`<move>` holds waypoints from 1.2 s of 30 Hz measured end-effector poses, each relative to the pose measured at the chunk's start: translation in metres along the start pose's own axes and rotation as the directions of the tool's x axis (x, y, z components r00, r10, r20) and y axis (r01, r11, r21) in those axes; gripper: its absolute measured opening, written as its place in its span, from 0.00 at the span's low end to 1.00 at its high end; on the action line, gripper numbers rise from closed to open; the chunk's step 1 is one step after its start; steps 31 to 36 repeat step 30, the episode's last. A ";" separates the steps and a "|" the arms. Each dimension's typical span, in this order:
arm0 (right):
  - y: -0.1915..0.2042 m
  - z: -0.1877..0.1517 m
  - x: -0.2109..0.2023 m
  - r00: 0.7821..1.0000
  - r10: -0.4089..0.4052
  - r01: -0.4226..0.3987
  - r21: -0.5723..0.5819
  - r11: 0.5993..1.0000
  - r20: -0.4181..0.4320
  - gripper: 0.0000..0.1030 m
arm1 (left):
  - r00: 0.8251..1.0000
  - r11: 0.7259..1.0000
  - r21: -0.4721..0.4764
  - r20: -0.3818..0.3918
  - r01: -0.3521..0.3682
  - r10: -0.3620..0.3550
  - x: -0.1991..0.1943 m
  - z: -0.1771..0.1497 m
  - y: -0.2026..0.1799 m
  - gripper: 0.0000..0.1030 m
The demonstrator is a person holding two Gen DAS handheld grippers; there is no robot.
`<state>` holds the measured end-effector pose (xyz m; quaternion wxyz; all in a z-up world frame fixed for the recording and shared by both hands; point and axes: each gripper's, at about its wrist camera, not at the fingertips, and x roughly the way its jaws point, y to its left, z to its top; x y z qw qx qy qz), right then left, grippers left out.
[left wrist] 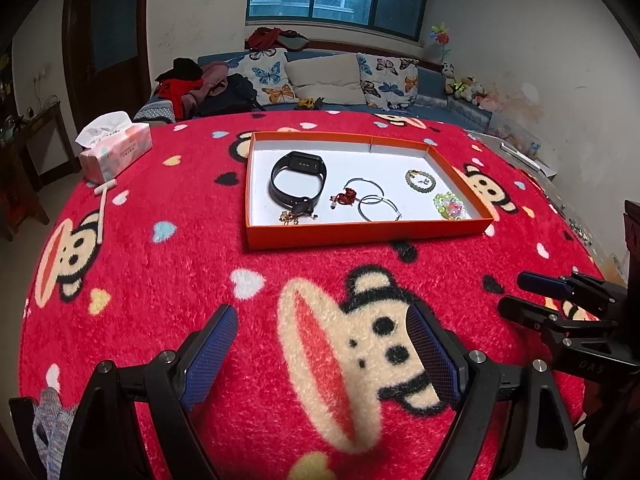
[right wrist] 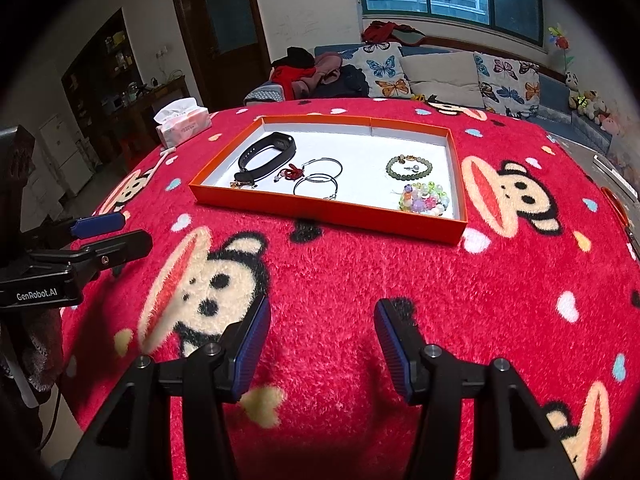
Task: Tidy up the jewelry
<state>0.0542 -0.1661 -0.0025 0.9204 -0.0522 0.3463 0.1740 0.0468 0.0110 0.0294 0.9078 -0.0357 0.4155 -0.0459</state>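
Note:
An orange tray [left wrist: 360,236] [right wrist: 320,210] with a white floor lies on the red monkey-print blanket. In it are a black smart band [left wrist: 298,180] [right wrist: 266,152], a red knotted charm [left wrist: 344,197] [right wrist: 291,172], two thin hoop bangles [left wrist: 374,204] [right wrist: 318,180], a green bead bracelet [left wrist: 420,180] [right wrist: 409,168], a colourful bead bracelet [left wrist: 450,206] [right wrist: 424,200] and a small gold charm [left wrist: 290,218]. My left gripper [left wrist: 320,320] is open and empty, well short of the tray. My right gripper [right wrist: 322,312] is open and empty, also short of it.
A pink tissue pack [left wrist: 114,148] [right wrist: 182,124] and a white stick [left wrist: 103,208] lie at the blanket's far left. A sofa with butterfly cushions [left wrist: 328,80] stands behind. Each gripper shows in the other's view: the right one [left wrist: 560,304], the left one [right wrist: 88,240].

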 end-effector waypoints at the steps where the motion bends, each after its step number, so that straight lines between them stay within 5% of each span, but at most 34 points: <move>1: 0.000 0.000 0.000 1.000 -0.001 0.001 0.001 1.000 -0.001 0.57 | 1.000 1.000 0.001 -0.001 -0.003 0.003 0.000 -0.001 0.000 0.90; 36: -0.007 -0.002 0.003 1.000 -0.002 0.002 0.022 1.000 -0.006 0.58 | 1.000 1.000 0.004 -0.018 -0.007 0.007 0.010 -0.006 0.002 0.90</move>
